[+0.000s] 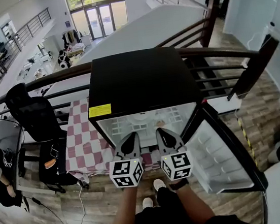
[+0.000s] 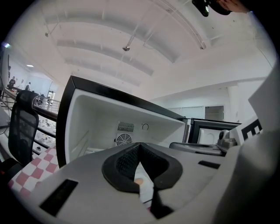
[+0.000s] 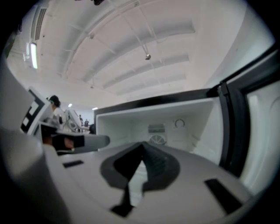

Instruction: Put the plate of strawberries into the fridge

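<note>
L gripper (image 1: 131,137) & R gripper (image 1: 163,131) both pressed shut, empty, at open fridge (image 1: 140,78); plate (image 1: 143,117) inside.
Plate at 12 o'clock from both tips, just past them on white shelf; round, so no long axis; neither gripper clearly nearer. Door (image 1: 221,149) hangs wide at 4 o'clock, checked cloth (image 1: 84,136) at 9; wood floor, railing behind. Prob. only backing out & closing door left; R nearer door.

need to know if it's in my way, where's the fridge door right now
In the head view the fridge door stands swung open at the right of the black fridge, just right of the right gripper.
</note>
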{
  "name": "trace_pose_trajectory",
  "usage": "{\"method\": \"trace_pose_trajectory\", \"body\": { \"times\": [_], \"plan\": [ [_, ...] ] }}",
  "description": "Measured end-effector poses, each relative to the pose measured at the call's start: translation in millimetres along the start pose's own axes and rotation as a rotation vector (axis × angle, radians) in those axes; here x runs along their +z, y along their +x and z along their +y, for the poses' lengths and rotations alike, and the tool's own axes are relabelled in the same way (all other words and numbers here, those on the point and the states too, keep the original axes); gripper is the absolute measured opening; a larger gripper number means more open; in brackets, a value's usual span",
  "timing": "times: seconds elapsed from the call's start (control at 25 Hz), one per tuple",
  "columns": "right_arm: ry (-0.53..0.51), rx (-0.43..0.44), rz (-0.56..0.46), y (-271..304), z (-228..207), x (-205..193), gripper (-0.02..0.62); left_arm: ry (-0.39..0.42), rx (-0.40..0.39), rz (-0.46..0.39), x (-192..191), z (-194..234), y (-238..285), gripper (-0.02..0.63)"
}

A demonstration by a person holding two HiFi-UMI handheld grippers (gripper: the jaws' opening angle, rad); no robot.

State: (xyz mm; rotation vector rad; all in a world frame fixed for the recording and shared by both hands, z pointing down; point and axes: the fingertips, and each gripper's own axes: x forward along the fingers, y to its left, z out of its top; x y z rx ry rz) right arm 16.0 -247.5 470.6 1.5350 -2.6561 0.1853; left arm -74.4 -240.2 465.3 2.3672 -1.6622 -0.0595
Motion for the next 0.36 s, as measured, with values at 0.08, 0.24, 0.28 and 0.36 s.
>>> {"method": "trace_pose_trajectory", "body": {
  "times": [0.08, 0.24, 0.28, 0.36],
  "plan": [
    [0.003, 0.0, 0.003, 1, -1, -1, 0.02, -0.003, 0.006, -0.002, 0, 1, 1, 0.018],
    [0.016, 0.003, 0.018, 5, -2, -9, 0.02, -0.017, 0.018, -0.004, -4, 6, 5, 0.018],
    [0.02, 0.003, 0.021, 7, -3, -11, 0.02, -0.02, 0.022, -0.004, -5, 8, 7, 0.018],
    [0.029, 0.003, 0.028, 10, -6, -15, 0.02, -0.027, 0.03, -0.003, -7, 12, 10, 0.018]
  ]
}}
